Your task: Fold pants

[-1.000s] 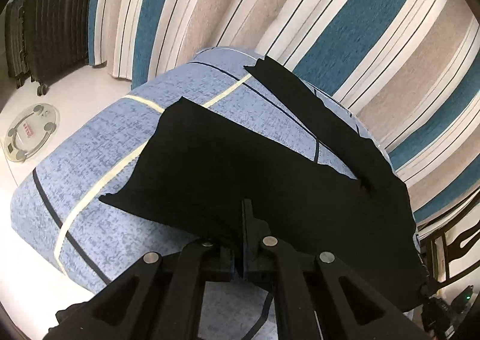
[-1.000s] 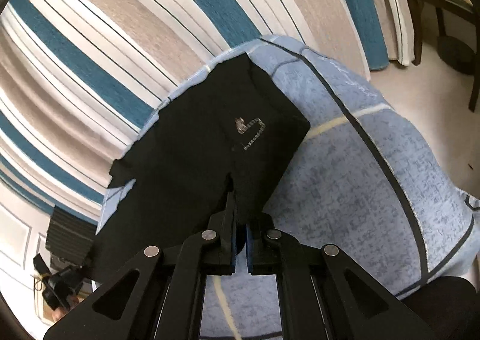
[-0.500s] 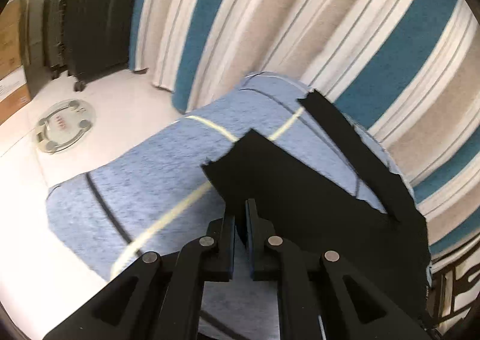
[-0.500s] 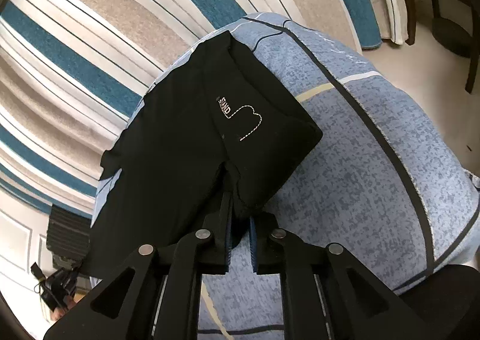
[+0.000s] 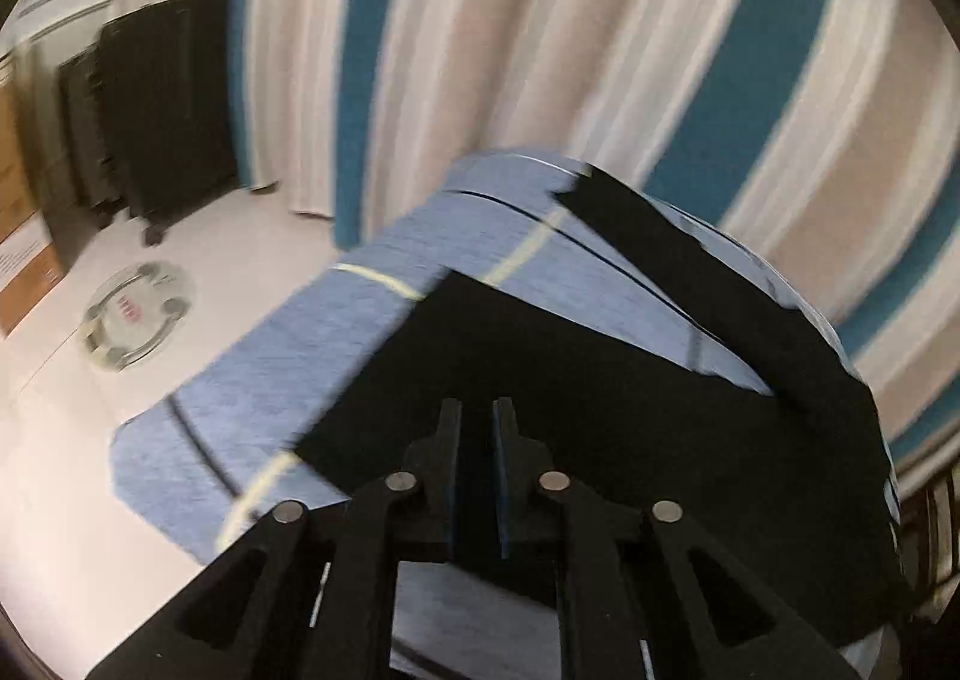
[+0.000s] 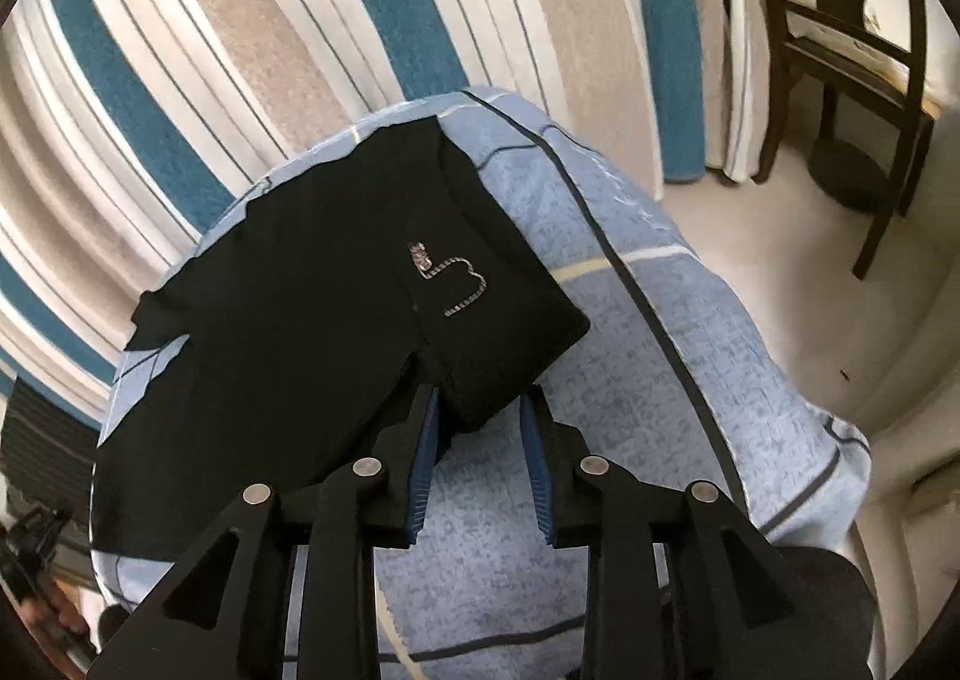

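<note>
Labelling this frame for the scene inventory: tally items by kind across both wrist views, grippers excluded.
Black pants: 1
Blue bedspread: 1
Striped curtain: 1
Round floor scale: 1
Black suitcases: 2
Dark wooden chair: 1
Total: 7

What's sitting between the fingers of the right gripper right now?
In the right wrist view, a folded corner of the black pants lies between the right gripper's fingers, which have just been opening, on the blue bedspread.
</note>
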Tool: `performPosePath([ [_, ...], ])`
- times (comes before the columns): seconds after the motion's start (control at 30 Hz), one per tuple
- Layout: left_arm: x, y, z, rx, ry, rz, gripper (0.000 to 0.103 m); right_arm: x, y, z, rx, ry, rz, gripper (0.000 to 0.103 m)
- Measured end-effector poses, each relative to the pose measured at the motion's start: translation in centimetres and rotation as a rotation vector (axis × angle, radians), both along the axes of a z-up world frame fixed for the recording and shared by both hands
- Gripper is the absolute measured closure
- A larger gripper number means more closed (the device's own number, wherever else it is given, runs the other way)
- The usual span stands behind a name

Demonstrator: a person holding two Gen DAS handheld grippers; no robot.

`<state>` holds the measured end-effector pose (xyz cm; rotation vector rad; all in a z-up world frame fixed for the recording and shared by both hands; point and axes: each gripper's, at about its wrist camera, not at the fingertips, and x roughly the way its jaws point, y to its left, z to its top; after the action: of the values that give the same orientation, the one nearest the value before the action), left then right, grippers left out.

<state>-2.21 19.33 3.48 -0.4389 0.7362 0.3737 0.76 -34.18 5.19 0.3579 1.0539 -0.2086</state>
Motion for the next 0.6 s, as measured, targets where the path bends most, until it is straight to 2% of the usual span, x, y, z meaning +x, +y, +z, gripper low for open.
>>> performPosePath([
  [0.1, 0.8, -2.1, -0.3, -0.002, 0.006, -0.089, 0.078, -1.1, -1.7, -0.9, 0.001, 0.052, -0.081, 0.075],
  [0.2, 1.6, -4.2, -0.7, 0.01, 0.023, -0.169, 0.077, -1.8, -2.4, -0.2, -0.025, 0.019, -0.106, 0.075],
  [0.27, 2.2, -5.7, -1.0, 0.017, 0.037, -0.227, 0.076, -1.2, -1.5, 0.6, -0.043, -0.019, -0.051, 0.075],
  [0.4, 3.1, -8.6, -1.1, 0.025, 0.043, -0.325, 0.072, 0.9, 2.2, 1.6, -0.07, -0.092, 0.14, 0.075],
  [0.53, 3.5, -11.2, -1.3, 0.04, 0.043, -0.41, 0.069, 3.1, 5.5, -0.2, -0.105, -0.082, 0.267, 0.075],
  [0.6, 3.6, -12.3, -1.8, 0.051, 0.051, -0.446, 0.068, 3.7, 6.1, -2.0, -0.138, -0.038, 0.304, 0.075],
])
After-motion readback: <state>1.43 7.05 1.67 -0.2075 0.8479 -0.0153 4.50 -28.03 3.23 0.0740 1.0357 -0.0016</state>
